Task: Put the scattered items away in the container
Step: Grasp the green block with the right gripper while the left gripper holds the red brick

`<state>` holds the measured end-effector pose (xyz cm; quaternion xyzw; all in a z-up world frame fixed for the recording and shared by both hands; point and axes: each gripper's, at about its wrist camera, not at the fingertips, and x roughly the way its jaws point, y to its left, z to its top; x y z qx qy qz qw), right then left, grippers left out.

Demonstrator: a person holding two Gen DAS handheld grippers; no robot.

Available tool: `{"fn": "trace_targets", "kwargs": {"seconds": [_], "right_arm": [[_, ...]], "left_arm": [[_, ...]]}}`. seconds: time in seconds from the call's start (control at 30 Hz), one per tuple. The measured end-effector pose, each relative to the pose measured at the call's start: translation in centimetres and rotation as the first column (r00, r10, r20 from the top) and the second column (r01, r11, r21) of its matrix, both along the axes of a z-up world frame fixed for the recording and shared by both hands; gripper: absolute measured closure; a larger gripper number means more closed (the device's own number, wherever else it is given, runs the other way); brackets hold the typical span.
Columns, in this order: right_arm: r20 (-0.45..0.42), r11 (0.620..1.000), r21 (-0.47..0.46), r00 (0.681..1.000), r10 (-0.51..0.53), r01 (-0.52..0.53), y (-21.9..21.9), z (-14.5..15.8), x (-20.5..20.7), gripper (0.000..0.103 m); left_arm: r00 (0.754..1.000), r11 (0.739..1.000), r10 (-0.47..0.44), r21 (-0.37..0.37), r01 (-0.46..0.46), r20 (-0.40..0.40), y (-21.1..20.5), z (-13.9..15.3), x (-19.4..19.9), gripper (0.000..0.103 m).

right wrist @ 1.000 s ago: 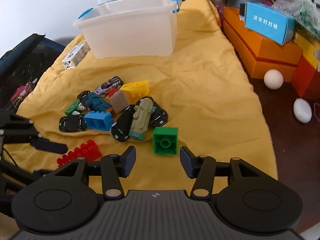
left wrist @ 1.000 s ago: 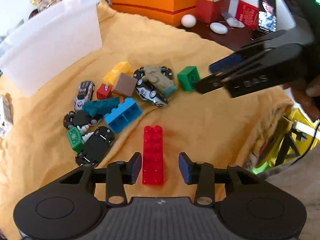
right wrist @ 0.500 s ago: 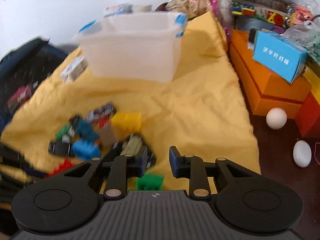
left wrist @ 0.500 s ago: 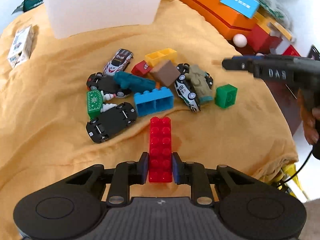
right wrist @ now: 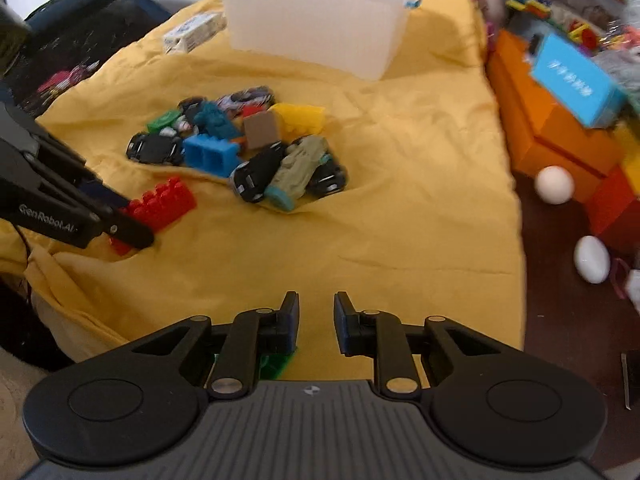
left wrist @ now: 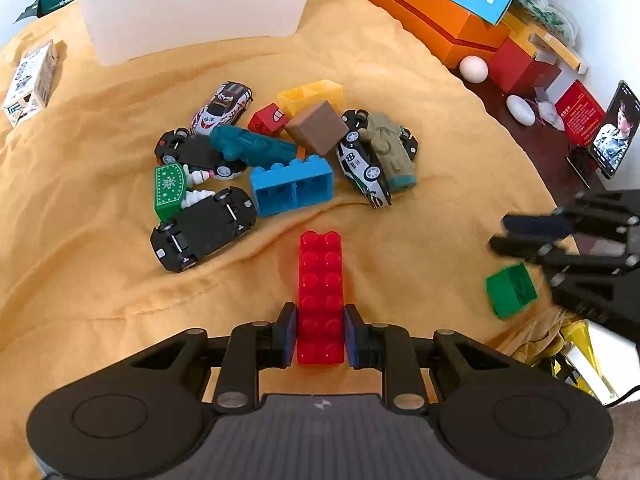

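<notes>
We've got the left gripper (left wrist: 320, 332) fingers pinching the long red brick (left wrist: 321, 296) pointing straight toward the white container (left wrist: 192, 4), while right gripper (right wrist: 316, 320) fingers are closing on nothing.

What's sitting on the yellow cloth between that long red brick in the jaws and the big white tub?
In the left wrist view, the toy pile lies between the red brick and the white tub: a blue brick, overturned black cars, and others, then bare yellow cloth.
</notes>
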<state>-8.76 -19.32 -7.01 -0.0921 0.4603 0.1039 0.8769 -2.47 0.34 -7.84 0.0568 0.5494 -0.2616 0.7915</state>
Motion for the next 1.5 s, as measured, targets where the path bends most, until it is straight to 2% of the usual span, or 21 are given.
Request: {"fn": "trace_targets", "kwargs": {"seconds": [0.1, 0.27, 0.4, 0.47, 0.53, 0.57, 0.6, 0.63, 0.7, 0.77, 0.83, 0.9, 0.97, 1.0, 1.03, 1.1, 1.17, 1.27, 1.37, 1.47, 1.5], "right_arm": [[0.005, 0.996, 0.067, 0.998, -0.068, 0.067, -1.9, 1.2, 0.1, 0.07], [-0.138, 0.974, 0.221, 0.99, -0.02, 0.051, -2.4, 1.1, -0.6, 0.071], [-0.155, 0.973, 0.227, 0.988, -0.004, 0.039, -0.7, 0.1, -1.1, 0.058], [-0.158, 0.976, 0.217, 0.987, -0.001, 0.036, 0.0, -0.5, -0.6, 0.06], [-0.203, 0.975, 0.218, 0.979, -0.003, 0.049, 0.4, -1.3, 0.2, 0.061], [-0.228, 0.972, 0.23, 0.974, 0.007, 0.046, 0.5, -1.6, 0.4, 0.066], [-0.241, 0.972, 0.231, 0.97, 0.018, 0.039, 0.7, -1.8, 0.5, 0.076], [-0.231, 0.975, 0.219, 0.973, 0.023, 0.028, 1.0, -1.7, 0.4, 0.076], [-0.135, 0.99, 0.141, 0.991, 0.022, -0.003, 1.5, -0.6, 0.2, 0.076], [0.002, 0.999, -0.037, 0.999, 0.036, -0.036, 2.5, 0.5, 0.5, 0.076], [0.09, 0.972, -0.228, 0.992, 0.087, -0.064, 3.7, 0.1, 0.9, 0.076], [0.113, 0.935, -0.344, 0.984, 0.136, -0.09, 4.8, -1.4, 1.3, 0.076], [0.068, 0.917, -0.376, 0.982, 0.174, -0.136, 5.6, -2.9, 1.2, 0.075], [0.055, 0.913, -0.377, 0.98, 0.191, -0.157, 6.0, -3.1, 0.8, 0.064], [0.061, 0.914, -0.366, 0.976, 0.211, -0.174, 6.3, -2.9, 0.2, 0.059], [0.07, 0.942, -0.26, 0.969, 0.238, -0.212, 6.3, -1.7, -1.0, 0.057], [0.073, 0.973, -0.144, 0.978, 0.193, -0.181, 5.4, -0.4, -1.3, 0.054], [0.104, 0.995, -0.043, 0.99, 0.091, -0.087, 3.6, 0.4, -0.7, 0.054], [0.059, 1.0, 0.015, 0.998, 0.005, -0.006, 2.6, -0.3, 0.9, 0.055], [0.0, 0.999, 0.031, 1.0, -0.024, 0.024, 1.9, -1.8, 2.2, 0.056], [-0.031, 0.999, 0.035, 0.999, -0.029, 0.03, 1.7, -2.5, 2.5, 0.064]], "left_arm": [[1.0, 1.0, -0.003, -0.006, 0.003, -0.004, 0.1, -0.1, 0.0, 0.076], [1.0, 1.0, -0.016, -0.009, 0.016, -0.005, 0.1, -0.2, 0.1, 0.076], [1.0, 1.0, -0.029, -0.005, 0.029, -0.005, -0.1, -0.2, 0.1, 0.076], [0.999, 0.999, -0.034, -0.003, 0.034, -0.005, -0.2, -0.2, 0.2, 0.076], [0.999, 0.999, -0.039, -0.001, 0.039, -0.005, -0.2, -0.2, 0.2, 0.076], [0.999, 0.999, -0.041, 0.0, 0.041, -0.005, -0.3, -0.2, 0.2, 0.076], [0.999, 0.999, -0.042, 0.0, 0.042, -0.004, -0.3, -0.2, 0.2, 0.076], [0.999, 0.999, -0.043, 0.001, 0.043, -0.004, -0.2, -0.2, 0.1, 0.076], [0.999, 0.999, -0.043, -0.002, 0.043, -0.005, -0.1, -0.2, 0.1, 0.076], [0.999, 0.999, -0.039, -0.003, 0.039, -0.008, -0.1, -0.3, 0.2, 0.076], [0.999, 0.999, -0.04, 0.003, 0.04, -0.005, -0.3, -0.2, 0.2, 0.076], [0.999, 0.999, -0.043, 0.007, 0.043, -0.006, -0.4, -0.2, 0.2, 0.076], [0.999, 0.999, -0.042, 0.01, 0.042, -0.007, -0.5, -0.2, 0.3, 0.076], [0.999, 0.999, -0.04, 0.01, 0.04, -0.009, -0.5, -0.2, 0.3, 0.076], [0.999, 0.999, -0.038, 0.01, 0.038, -0.01, -0.5, -0.2, 0.3, 0.076], [0.999, 0.999, -0.034, 0.009, 0.034, -0.007, -0.4, -0.2, 0.2, 0.075], [1.0, 1.0, -0.026, 0.006, 0.026, -0.008, -0.2, -0.3, 0.2, 0.075], [1.0, 1.0, -0.024, 0.012, 0.024, -0.004, -0.4, -0.3, 0.3, 0.075], [0.999, 0.999, -0.038, 0.038, 0.038, 0.006, -0.8, -0.1, 0.1, 0.075], [0.999, 0.998, -0.034, 0.047, 0.034, 0.01, -1.0, -0.1, 0.1, 0.076], [0.999, 0.998, -0.03, 0.049, 0.03, 0.009, -1.0, -0.1, 0.2, 0.076]]}}
